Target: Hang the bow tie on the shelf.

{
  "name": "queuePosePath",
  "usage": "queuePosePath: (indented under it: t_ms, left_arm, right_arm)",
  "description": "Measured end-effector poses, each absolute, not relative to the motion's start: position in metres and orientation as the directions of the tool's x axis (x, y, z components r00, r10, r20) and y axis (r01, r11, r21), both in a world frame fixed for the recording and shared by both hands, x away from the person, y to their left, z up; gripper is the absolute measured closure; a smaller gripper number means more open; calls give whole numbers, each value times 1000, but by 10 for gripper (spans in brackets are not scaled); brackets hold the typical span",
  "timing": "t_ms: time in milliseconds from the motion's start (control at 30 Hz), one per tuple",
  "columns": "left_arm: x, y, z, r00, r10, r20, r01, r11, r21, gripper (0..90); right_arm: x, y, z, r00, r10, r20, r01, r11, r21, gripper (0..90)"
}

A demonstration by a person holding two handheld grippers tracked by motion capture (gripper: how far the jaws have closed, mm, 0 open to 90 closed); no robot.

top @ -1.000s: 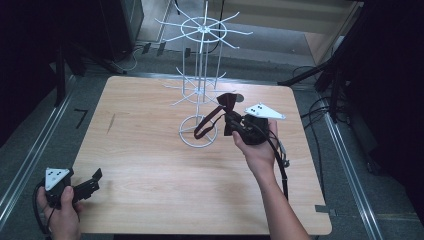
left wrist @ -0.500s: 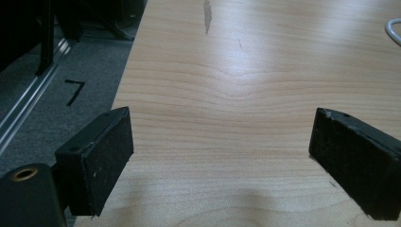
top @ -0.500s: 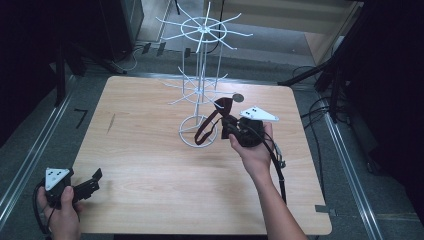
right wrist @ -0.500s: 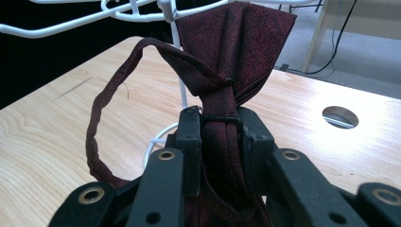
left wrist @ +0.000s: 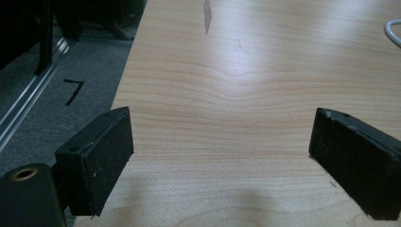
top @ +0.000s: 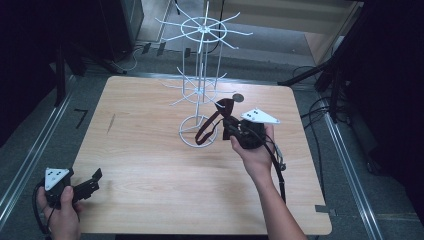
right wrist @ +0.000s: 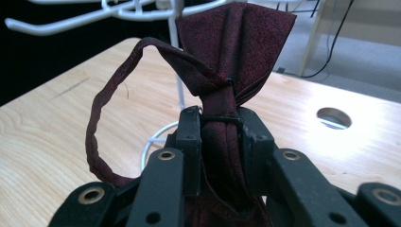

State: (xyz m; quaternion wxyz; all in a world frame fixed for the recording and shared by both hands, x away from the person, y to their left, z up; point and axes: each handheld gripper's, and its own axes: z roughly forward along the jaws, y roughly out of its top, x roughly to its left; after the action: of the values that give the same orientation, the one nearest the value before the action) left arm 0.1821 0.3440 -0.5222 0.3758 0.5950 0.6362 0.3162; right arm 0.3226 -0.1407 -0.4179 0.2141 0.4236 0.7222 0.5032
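Two grippers are in play, one busy and one idle. Right of centre in the high view, the right gripper (top: 231,126) has its fingers clenched on the knot of a dark red fabric bow tie (right wrist: 235,52); in the right gripper view the wings fan out above the pads and the thin neck strap (right wrist: 106,109) loops off to the left. The tie is held above the light wooden counter (top: 150,165), just beside the round base of the white wire display stand (top: 201,90) with its two tiers of radiating hooks.

Judging from this, the tie is meant for one of those hooks, and the slack strap is the risk: it hangs low by the base ring and the upright post, so it could snag a lower prong or wrap the post as the hand rises. The stand looks light, and a caught strap or a bump from the gripper body could tip or spin it. The grip is only on the knot, so a tug could pull the fabric free.

At the lower left of the high view, the left gripper (left wrist: 220,156) rests with its fingers released wide over bare wood, holding nothing. A round cable hole (right wrist: 334,117) sits in the counter beyond the tie, well clear of the work.
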Motion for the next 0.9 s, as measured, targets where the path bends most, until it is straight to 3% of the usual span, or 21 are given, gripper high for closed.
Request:
queuePosePath:
  t_ms: [400, 900]
  left_arm:
    - [182, 343, -522, -9, 995, -98, 520, 89, 850, 80]
    - [182, 344, -522, -7, 995, -103, 520, 92, 849, 79]
  right_arm:
    - [316, -167, -392, -526, 840, 132, 354, 74, 932, 745]
    - [334, -149, -397, -522, 840, 147, 393, 84, 916, 743]
